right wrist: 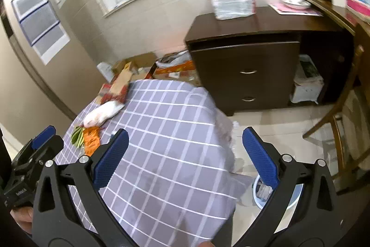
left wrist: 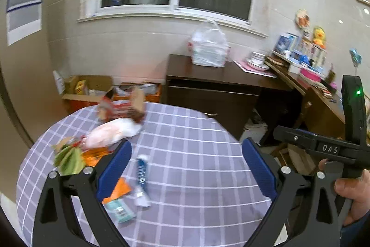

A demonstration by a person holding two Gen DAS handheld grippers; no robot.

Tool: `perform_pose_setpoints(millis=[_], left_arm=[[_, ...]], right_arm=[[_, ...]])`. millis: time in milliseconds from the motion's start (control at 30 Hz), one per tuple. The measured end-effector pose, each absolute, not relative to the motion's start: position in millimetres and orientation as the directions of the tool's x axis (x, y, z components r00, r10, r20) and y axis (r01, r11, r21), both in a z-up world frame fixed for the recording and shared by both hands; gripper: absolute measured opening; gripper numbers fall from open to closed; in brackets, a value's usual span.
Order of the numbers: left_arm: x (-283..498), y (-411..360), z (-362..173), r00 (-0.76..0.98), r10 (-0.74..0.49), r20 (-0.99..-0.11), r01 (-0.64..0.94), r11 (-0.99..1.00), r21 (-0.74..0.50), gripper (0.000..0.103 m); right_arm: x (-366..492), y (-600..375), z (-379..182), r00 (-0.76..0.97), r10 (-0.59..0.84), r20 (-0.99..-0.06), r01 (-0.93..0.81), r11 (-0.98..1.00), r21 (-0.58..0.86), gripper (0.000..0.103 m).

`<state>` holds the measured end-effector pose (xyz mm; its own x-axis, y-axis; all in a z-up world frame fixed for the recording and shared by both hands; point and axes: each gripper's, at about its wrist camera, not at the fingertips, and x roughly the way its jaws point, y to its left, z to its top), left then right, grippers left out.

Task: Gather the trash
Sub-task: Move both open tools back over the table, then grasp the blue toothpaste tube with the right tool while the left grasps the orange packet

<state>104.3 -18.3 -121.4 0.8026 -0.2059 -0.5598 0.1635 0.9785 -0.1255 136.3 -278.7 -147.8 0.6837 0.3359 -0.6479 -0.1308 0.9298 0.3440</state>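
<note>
Lilac checked cloth over the desk (left wrist: 185,154), trash strewn along its left side: blue tube (left wrist: 141,171), orange wrapper (left wrist: 120,189), teal packet (left wrist: 121,212), pink-white bag (left wrist: 111,132), green and orange scraps (left wrist: 69,159), red carton (left wrist: 120,108) at the far edge. Left tongs (left wrist: 186,175) spread wide, holding nothing, hovering above the tube. Right tongs (right wrist: 185,154) likewise released, out over the desk's edge above the pale bin (right wrist: 277,196) on the floor. Likely trouble: pinching cloth along with the flat wrapper, dragging neighbouring pieces off the edge; slick tube slipping from the pads; a drop falling short of the bin, half hidden under the overhang.
</note>
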Motion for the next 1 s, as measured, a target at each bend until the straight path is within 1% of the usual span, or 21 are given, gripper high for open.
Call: perform_pose_setpoints(millis=[367,700,833,867,933,967,1000], left_arm=[[86,60,-138,0.808,-0.092,-0.581,0.014,0.99,-0.137,0.094],[71,117,-173,0.764,-0.008,-0.645,-0.129,0.978,-0.166,0.094],[69,127,-181,0.75,0.012,-0.662,-0.158,0.974,-0.162,0.094],[70,128,-182,0.747,0.016,-0.665,-0.161,0.974,-0.158,0.094],[73,128,-183,0.743,0.02,-0.669,-0.162,0.975,-0.15,0.094],[76,127,-184,0.74,0.02,-0.673,-0.16,0.976,-0.147,0.094],[78,126,-185,0.738,0.018,-0.675,-0.157,0.977,-0.145,0.094]], right_arm=[[149,-192,-162,0.605,0.391,-0.693,-0.251,0.92,0.299,0.097],[169,-115,-206,0.51,0.381,-0.771,-0.348,0.911,0.22,0.097],[177,-88,-222,0.484,0.376,-0.79,-0.37,0.906,0.205,0.096],[179,-81,-225,0.481,0.375,-0.792,-0.377,0.905,0.2,0.095],[181,-68,-231,0.485,0.36,-0.797,-0.389,0.905,0.172,0.083],[182,-63,-235,0.485,0.349,-0.802,-0.393,0.906,0.157,0.065],[182,-59,-240,0.488,0.329,-0.808,-0.393,0.91,0.133,0.056]])
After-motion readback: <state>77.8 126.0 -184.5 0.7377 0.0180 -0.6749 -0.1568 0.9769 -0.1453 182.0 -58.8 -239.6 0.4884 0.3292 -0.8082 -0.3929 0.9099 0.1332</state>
